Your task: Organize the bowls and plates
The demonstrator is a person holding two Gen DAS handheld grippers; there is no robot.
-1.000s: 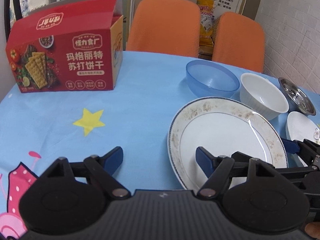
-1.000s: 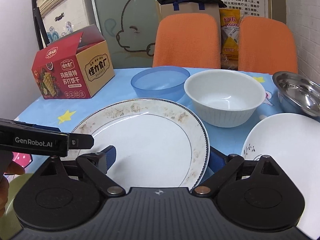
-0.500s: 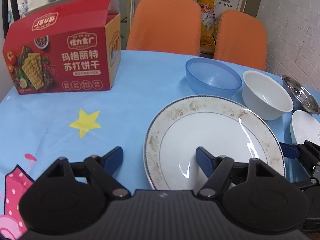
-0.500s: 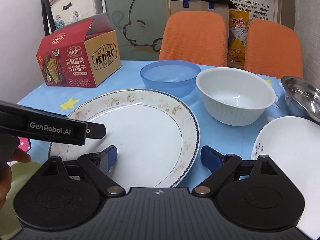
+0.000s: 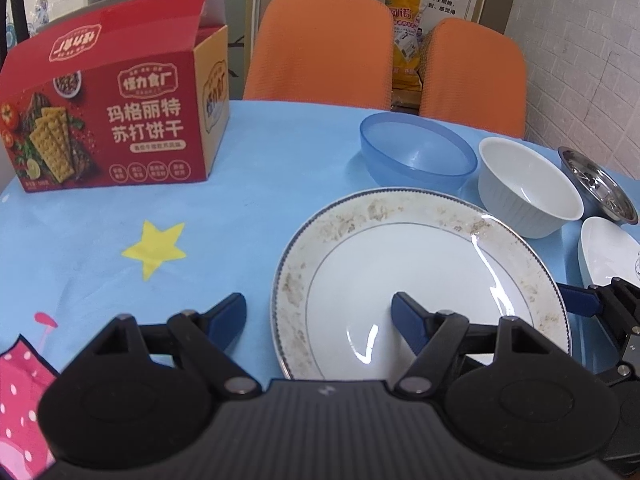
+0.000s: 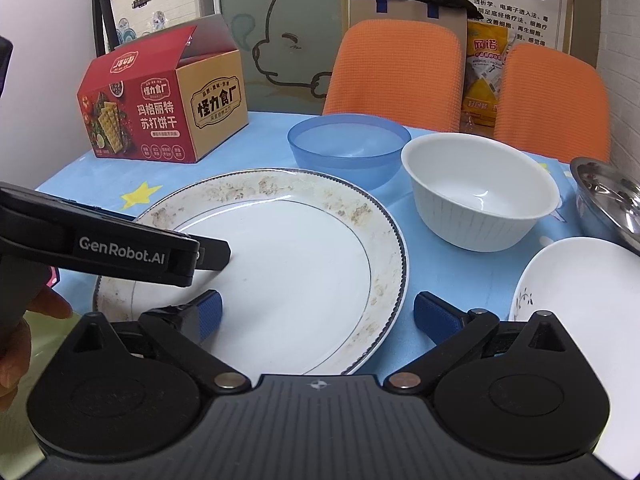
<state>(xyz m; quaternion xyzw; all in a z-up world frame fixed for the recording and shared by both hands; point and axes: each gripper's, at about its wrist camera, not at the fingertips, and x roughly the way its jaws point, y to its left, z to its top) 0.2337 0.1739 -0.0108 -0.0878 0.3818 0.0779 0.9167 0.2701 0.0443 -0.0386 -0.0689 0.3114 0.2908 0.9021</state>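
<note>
A large white plate with a stained, silver-edged rim (image 5: 420, 272) (image 6: 288, 264) lies on the blue tablecloth. My left gripper (image 5: 318, 316) is open and straddles the plate's near left rim. My right gripper (image 6: 316, 314) is open and straddles its near right rim. Behind the plate stand a blue plastic bowl (image 5: 418, 156) (image 6: 348, 150), a white ribbed bowl (image 5: 528, 192) (image 6: 480, 196) and a steel bowl (image 5: 600, 184) (image 6: 612, 200). A small white plate (image 5: 608, 252) (image 6: 580, 292) lies at the right.
A red cracker box (image 5: 112, 112) (image 6: 164, 104) stands open at the far left of the table. Two orange chairs (image 5: 320, 48) (image 6: 392, 76) stand behind the table's far edge. The left gripper's black body (image 6: 100, 240) crosses the plate's left side in the right wrist view.
The large plate has slid left across the cloth, away from the white bowl and small plate. Both grippers stay open around its near rim.
</note>
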